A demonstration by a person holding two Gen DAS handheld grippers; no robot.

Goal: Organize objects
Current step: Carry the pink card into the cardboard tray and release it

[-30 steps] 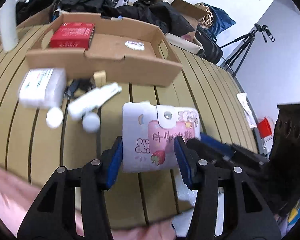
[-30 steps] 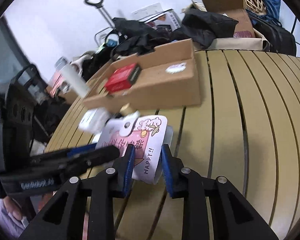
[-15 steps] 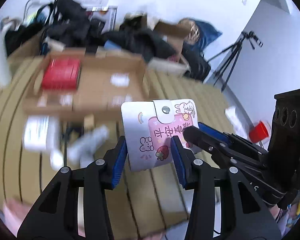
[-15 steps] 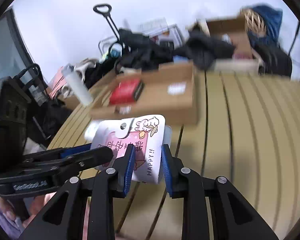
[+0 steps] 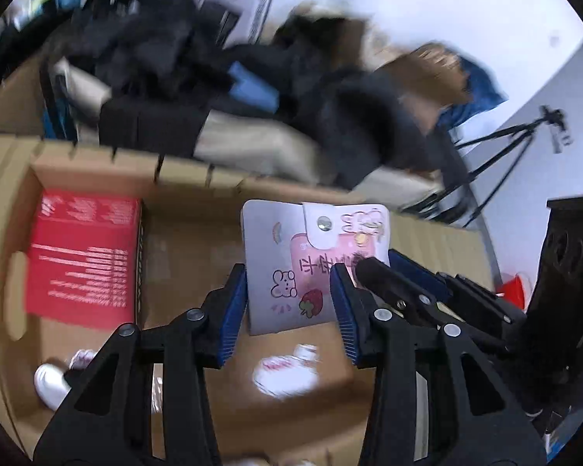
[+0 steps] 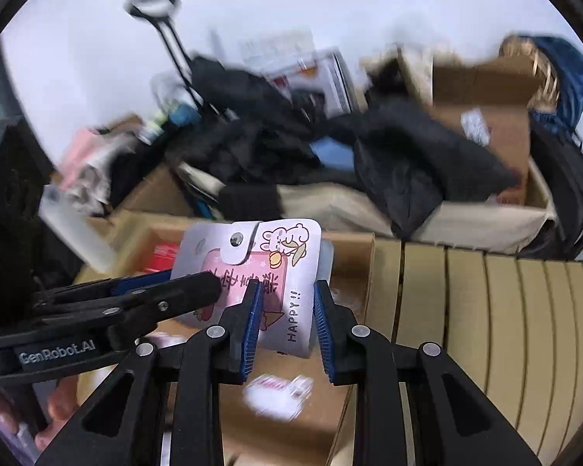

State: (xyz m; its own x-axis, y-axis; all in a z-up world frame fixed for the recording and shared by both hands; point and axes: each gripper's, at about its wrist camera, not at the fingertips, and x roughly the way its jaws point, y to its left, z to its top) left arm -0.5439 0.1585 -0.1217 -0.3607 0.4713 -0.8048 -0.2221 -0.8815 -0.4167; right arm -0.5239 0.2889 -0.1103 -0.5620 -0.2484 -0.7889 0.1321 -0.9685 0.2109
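One white and pink cartoon-printed snap wallet [image 5: 315,260] up in the air over one open brown cardboard box [image 5: 198,209], both grippers on it: left gripper [image 5: 289,299] blue pads pinching its lower edges either side, right gripper [image 6: 285,310] pinching its right-hand part by the "HAPPY!!" print, seen as the black arm crossing in from the right in the left wrist view. Box holds one red rectangular carton with white print [image 5: 83,256] flat at its left side, one white sticker label [image 5: 283,369] on the box floor under the wallet, and small white roundish items [image 5: 52,380] at the lower left corner, count unclear from blur. Box sits on one tan slatted wooden table [image 6: 505,318]. Behind: pile of black clothing [image 6: 369,155], one more open cardboard box [image 6: 489,116], one black tripod [image 5: 505,155]
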